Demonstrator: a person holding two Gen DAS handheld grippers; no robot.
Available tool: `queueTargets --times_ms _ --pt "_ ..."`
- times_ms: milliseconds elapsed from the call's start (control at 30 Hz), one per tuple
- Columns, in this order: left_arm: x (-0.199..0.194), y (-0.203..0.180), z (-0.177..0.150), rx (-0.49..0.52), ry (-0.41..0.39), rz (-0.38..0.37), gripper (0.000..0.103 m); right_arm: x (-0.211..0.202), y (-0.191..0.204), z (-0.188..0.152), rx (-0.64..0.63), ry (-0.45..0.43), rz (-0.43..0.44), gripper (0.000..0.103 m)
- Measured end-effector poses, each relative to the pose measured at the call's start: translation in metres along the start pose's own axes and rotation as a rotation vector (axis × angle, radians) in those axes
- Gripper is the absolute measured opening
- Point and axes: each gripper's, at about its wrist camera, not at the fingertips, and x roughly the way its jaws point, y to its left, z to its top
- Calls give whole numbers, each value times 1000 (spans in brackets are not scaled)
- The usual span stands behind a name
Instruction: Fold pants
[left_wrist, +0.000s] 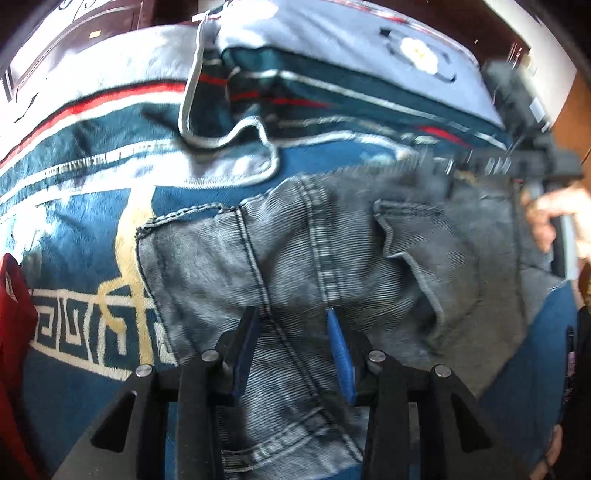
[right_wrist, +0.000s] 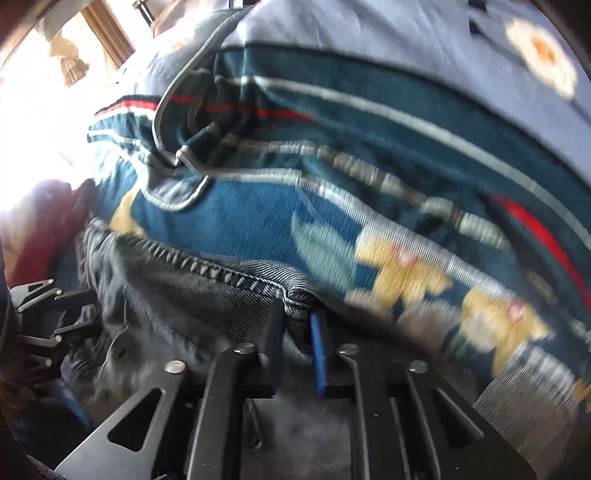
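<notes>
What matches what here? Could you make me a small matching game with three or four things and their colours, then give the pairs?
Things:
1. pants
2. blanket
3. garment at the left edge
4. gripper pads

Colours:
A. red
B. bright blue
C. faded grey denim
D. dark blue with a cream key pattern

Pairs: 1-C, 2-D, 3-A, 4-B.

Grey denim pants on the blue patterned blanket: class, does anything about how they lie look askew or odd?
The grey denim pants lie rumpled, not flat: a pocket flap bunches up and creases run across the seat. The blue patterned blanket underneath is also ruffled at its folded edge. Nothing looks damaged.
</notes>
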Motion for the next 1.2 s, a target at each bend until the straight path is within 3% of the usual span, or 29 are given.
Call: queueTargets --times_ms 100,233,300,367,433,533,667,800,933,1200 --pt "10 -2 -1 -7 -20 17 42 -13 -2 9 30 -116 -56 9" --pt "13 -3 -4 0 -38 29 43 10 -5 7 23 -81 -140 9" --pt "11 -3 -5 6 -39 35 44 25 -7 3 36 -49 -162 16" --pt "8 -3 -9 -4 -31 47 50 18 -5 -2 56 -70 -158 28" --pt "5 -3 -8 -14 -21 98 68 -11 -3 -7 48 -94 -94 29" --pt "-3 -1 -10 -59 -27 122 70 -74 -6 -18 -30 -131 -55 35" --pt "-36 -8 -12 -114 -123 155 70 -159 -28 -54 -66 -192 -78 56" --pt "-59 -33 1 -100 -175 154 80 -202 -61 -93 12 -233 -121 58" --pt "-66 -75 17 -58 -173 90 93 -229 -105 -143 181 -294 -146 65" --pt "-39 -189 39 -31 -72 -134 95 -240 -184 -264 586 -385 -146 66"
